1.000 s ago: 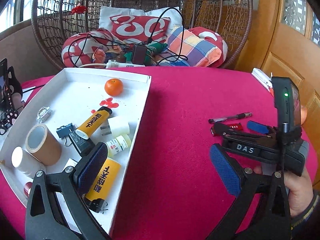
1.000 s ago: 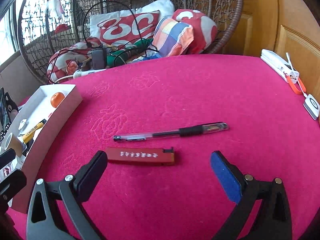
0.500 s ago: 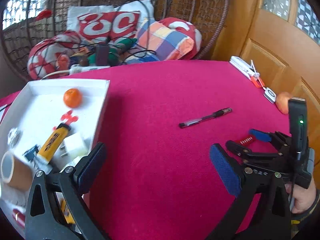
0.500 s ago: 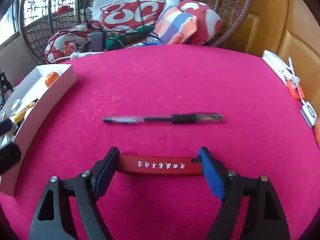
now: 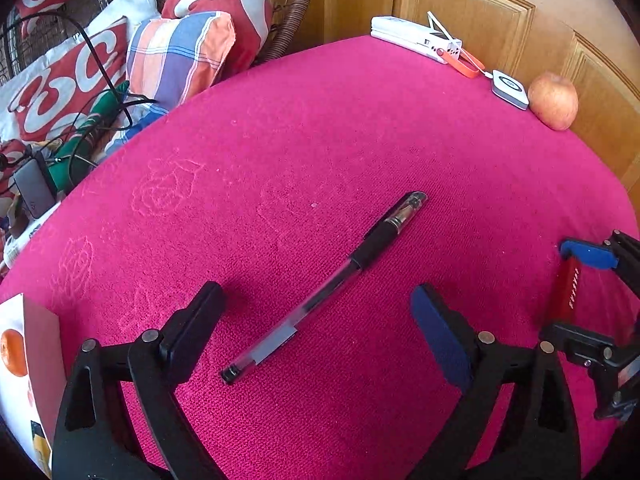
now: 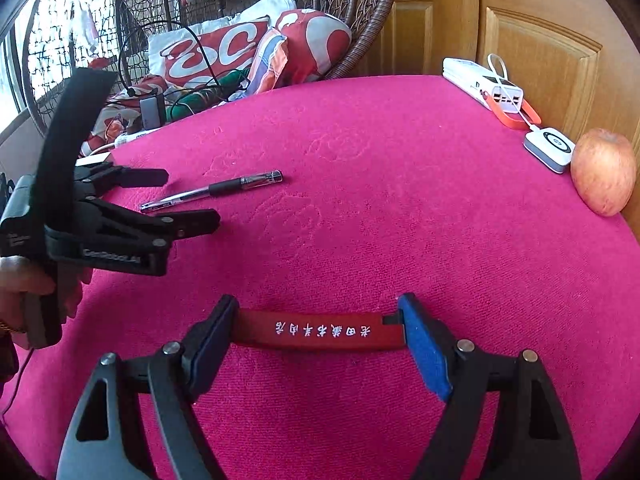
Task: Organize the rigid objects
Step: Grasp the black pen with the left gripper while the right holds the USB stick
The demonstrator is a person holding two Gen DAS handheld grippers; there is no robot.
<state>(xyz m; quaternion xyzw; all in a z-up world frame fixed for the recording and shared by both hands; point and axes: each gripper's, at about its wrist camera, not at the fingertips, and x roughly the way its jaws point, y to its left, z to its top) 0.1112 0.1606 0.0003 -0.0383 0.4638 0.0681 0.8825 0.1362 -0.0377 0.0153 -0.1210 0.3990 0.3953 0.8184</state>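
- I see the magenta-clothed surface [image 5: 320,128] filling both views.
- My left gripper [image 5: 316,320] has its fingers wide but closing, astride the black pen [image 5: 332,280] lying on the cloth, pads not touching it.
- My right gripper [image 6: 318,334] has its fingers clamped on the ends of the red bar [image 6: 320,330].
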